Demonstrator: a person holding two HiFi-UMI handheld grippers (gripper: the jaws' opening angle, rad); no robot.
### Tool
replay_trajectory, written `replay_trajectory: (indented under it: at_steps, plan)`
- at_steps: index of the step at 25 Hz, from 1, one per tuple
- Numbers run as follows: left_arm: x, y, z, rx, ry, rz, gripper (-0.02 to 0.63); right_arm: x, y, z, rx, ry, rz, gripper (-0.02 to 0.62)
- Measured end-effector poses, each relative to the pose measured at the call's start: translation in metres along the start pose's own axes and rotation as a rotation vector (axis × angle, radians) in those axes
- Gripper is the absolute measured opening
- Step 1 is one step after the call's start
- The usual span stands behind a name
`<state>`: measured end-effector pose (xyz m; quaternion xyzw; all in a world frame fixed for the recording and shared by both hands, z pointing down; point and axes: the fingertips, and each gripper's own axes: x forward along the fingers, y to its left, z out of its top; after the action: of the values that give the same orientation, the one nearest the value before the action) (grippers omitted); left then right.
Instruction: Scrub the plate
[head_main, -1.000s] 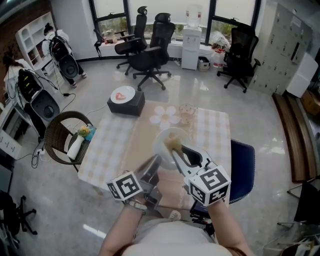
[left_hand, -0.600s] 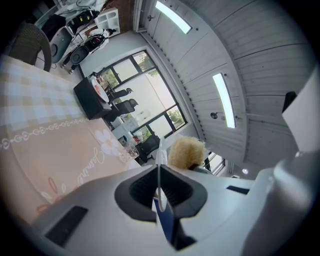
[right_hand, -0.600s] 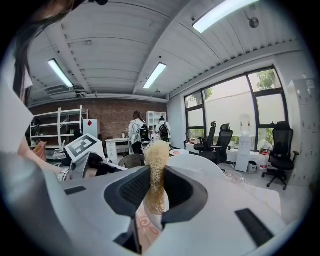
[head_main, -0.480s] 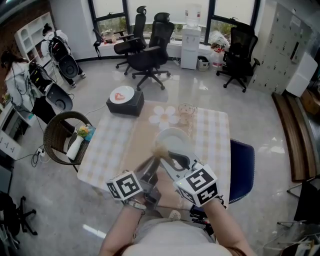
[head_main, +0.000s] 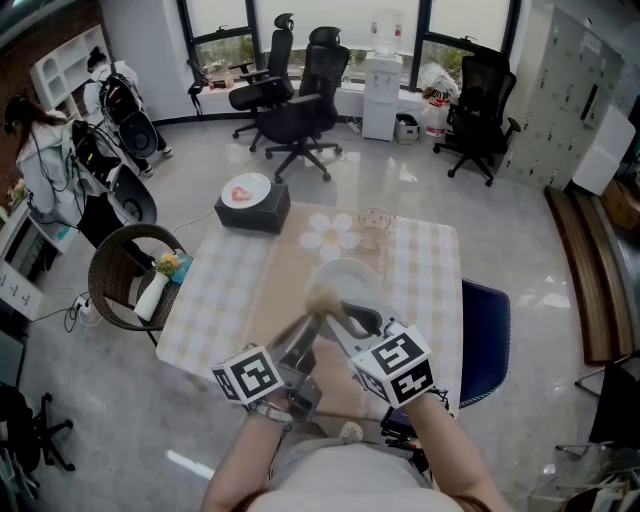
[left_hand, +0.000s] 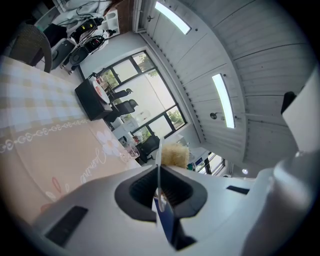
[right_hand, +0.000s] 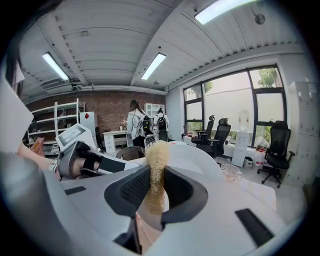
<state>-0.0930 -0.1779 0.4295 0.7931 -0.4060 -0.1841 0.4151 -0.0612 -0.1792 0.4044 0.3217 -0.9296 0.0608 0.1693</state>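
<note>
Holding the plate (head_main: 350, 275) up off the table (head_main: 215, 290), we have it tilted on edge so that its face turns toward the scrubbing side. Our left gripper (head_main: 300, 338) clamps the plate's near-left rim; in the left gripper view the thin edge runs straight between the closed pads. That grip seems chosen to steady the plate while leaving its whole face free.

Our right gripper (head_main: 335, 306) is closed on a pale, fibrous scrubber (right_hand: 156, 160). The tuft stands out past the jaw tips, so only the fibres need touch the plate, not the hard jaws. It sits at the plate's near-left part, just beside the rim that the left gripper pinches. We judge it is touching or almost touching the face there, mid-scrub, though none of the views shows the contact itself.

Counting what we use: one plate in hand, one scrubber, two grippers, both gripping.

Beyond the plate's far rim stands one clear glass (head_main: 373, 224), apart from the work. Farther out, to the far left of the plate, one black box (head_main: 252, 212) carries a second, smaller plate (head_main: 245, 188). So we count two plates in all, and only one of them is being scrubbed.
</note>
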Motion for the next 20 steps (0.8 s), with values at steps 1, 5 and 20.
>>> replay_trajectory:
  at_steps: [1,5,20]
  plan:
    - [-0.001,0.0,-0.001,-0.002,-0.001,0.0,0.023,-0.001,0.0,-0.001,-0.004,0.002,-0.004,0.089]
    - [-0.004,-0.001,-0.002,-0.004,-0.003,-0.002,0.023,-0.004,-0.004,-0.001,-0.006,0.002,-0.031,0.089]
    - [0.0,-0.004,-0.001,-0.019,-0.01,-0.013,0.023,-0.021,-0.056,-0.004,0.012,0.012,-0.172,0.089]
